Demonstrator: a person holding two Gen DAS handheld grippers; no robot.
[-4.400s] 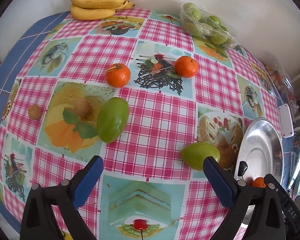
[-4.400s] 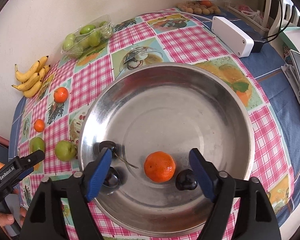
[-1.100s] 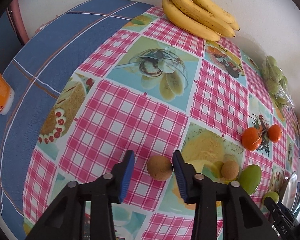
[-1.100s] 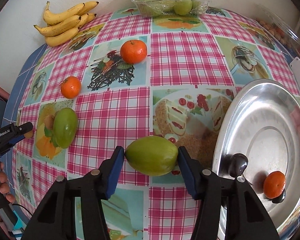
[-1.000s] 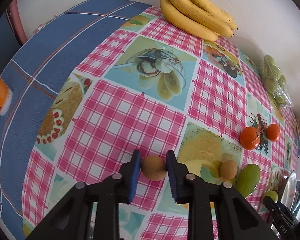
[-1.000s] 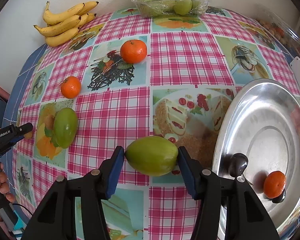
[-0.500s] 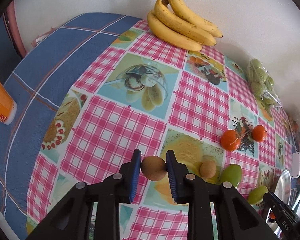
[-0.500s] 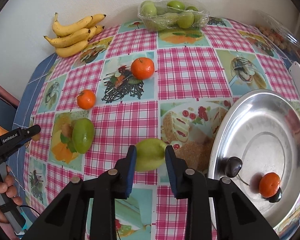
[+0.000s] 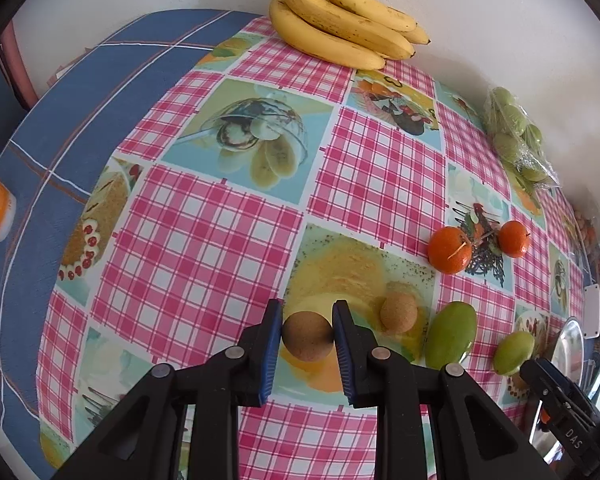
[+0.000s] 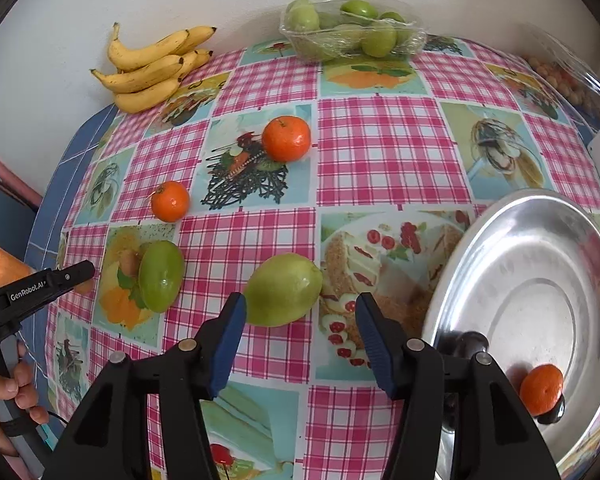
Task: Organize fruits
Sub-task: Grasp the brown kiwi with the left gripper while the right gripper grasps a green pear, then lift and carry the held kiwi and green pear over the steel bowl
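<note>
Left wrist view shows the left gripper [image 9: 306,334] clamped on a small brown round fruit [image 9: 307,335], its pads pressing both sides, with a second brown fruit [image 9: 398,312] lying just beside it on the tablecloth [image 9: 204,240]. Right wrist view shows the right gripper [image 10: 298,320] with its jaws opening around a pale green fruit [image 10: 283,289]; the left pad is close to the skin, the right pad stands clear, so nothing is gripped. To do this well, I judge the left hand should keep its squeeze light and carry the brown fruit level toward the metal bowl [image 10: 580,248], while the right re-centres on the green fruit before closing. Hard to read: whether the brown fruit is lifted or resting on the cloth, and the dark items beside the orange [image 10: 541,389] in the bowl, partly hidden behind the gripper arm.
</note>
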